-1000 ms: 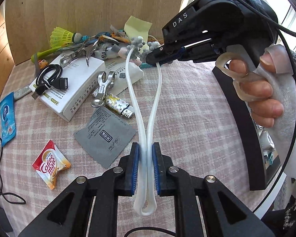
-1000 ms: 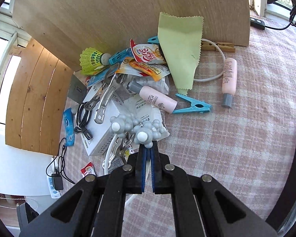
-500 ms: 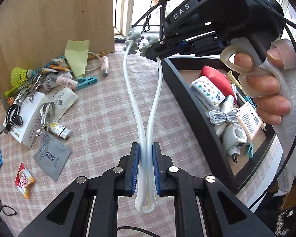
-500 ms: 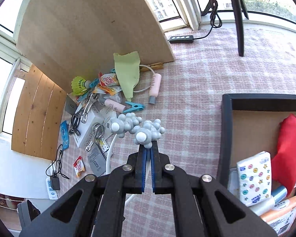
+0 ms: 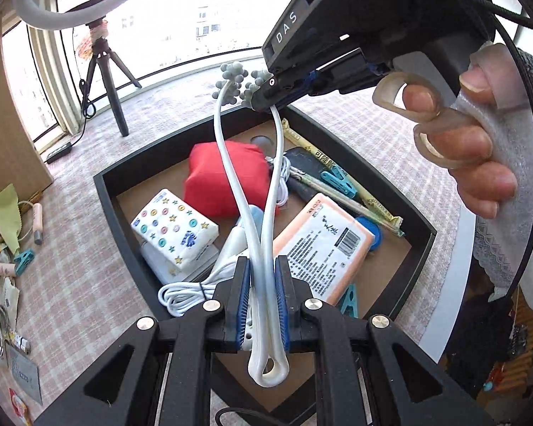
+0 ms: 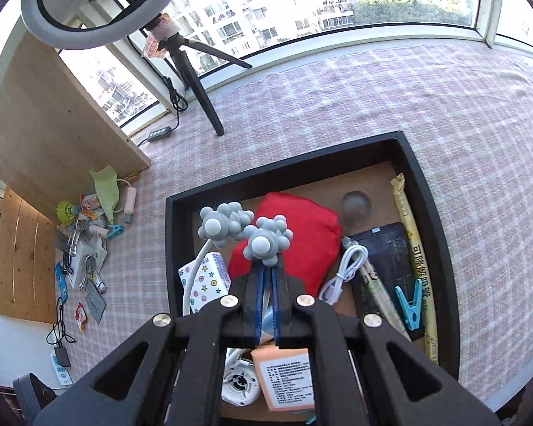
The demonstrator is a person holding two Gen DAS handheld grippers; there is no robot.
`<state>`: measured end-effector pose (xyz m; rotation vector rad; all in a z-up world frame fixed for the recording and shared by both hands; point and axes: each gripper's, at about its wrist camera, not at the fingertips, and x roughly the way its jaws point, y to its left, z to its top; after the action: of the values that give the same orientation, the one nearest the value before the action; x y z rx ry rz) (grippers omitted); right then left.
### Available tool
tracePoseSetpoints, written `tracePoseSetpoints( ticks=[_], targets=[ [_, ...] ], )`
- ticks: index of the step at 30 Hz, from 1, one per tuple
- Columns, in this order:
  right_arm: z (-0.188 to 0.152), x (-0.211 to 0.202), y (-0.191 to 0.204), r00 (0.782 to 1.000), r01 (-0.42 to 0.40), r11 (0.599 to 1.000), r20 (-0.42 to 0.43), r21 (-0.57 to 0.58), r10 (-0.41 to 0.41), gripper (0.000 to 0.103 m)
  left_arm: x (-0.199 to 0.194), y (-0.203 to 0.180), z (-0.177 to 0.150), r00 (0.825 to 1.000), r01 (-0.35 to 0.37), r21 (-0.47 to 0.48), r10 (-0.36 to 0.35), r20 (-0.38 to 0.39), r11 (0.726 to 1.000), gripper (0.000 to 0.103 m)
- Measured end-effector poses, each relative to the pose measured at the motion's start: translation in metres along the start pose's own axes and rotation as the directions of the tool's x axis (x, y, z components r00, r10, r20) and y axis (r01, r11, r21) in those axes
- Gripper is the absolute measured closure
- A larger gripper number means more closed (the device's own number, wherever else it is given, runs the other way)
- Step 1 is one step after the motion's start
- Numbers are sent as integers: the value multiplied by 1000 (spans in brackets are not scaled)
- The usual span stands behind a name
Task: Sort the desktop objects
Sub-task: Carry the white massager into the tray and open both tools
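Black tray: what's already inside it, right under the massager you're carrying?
Inside the black tray: red pouch, tissue pack, orange packet, white cable, blue clip. The massager and both grippers cover part of the floor.

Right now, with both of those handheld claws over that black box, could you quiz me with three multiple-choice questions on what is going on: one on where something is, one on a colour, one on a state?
1. Where is the white massager with knobbly grey heads?
A. Flat on the checked cloth
B. Held in the air above the black tray
C. Under the red pouch

2. What colour is the soft pouch in the tray?
A. Red
B. Green
C. Black

3. How do the fingers of the left gripper stand?
A. Wide open and empty
B. Shut on the massager's looped end
C. Shut on a white cable

Answers:
1 B: the left gripper holds its loop and the right gripper one stem by a grey head, with the tray's contents showing below.
2 A: it lies bright red against the brown tray floor.
3 B: both blue pads press the two white stems just above the loop.
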<state>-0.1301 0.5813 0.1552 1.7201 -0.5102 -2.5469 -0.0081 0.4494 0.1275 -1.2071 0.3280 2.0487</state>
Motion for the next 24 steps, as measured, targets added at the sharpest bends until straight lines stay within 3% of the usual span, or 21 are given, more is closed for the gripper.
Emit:
tracePoseSetpoints(
  ticks=[3,5,6,7,8,10,18,24],
  targets=[
    [4,-11,-27,999,36,999,16,32,-37,99,11,-21,14,1000,8,31,-8,0,1000,90],
    [8,-16,-38,998,50,998,24,31,-51,98,19,-31,20,1000,-24,57,24,-5,998,88],
    [9,-17,-41,998,52,998,23,23,-53,97,22,-35,22,999,-49,71,50,-14,996,74],
    [11,-17,-44,998,64,998,20,23,-65,92,23,-36,23,998,-64,76,65,-20,995,54],
    [11,-17,-47,996,85,996,21,31,-86,87,22,-35,22,997,-69,74,70,-12,995,47],
    [11,-20,-50,993,107,994,40,35,-109,68,16,-30,18,997,-71,76,71,7,995,49],
    [6,-13,-30,996,69,998,49,-3,-69,68,-8,8,2,993,-119,5,119,19,993,50],
    [-3,3,10,1000,15,995,22,-99,-13,67,-28,57,-29,978,-205,-75,207,9,976,50]
  ],
)
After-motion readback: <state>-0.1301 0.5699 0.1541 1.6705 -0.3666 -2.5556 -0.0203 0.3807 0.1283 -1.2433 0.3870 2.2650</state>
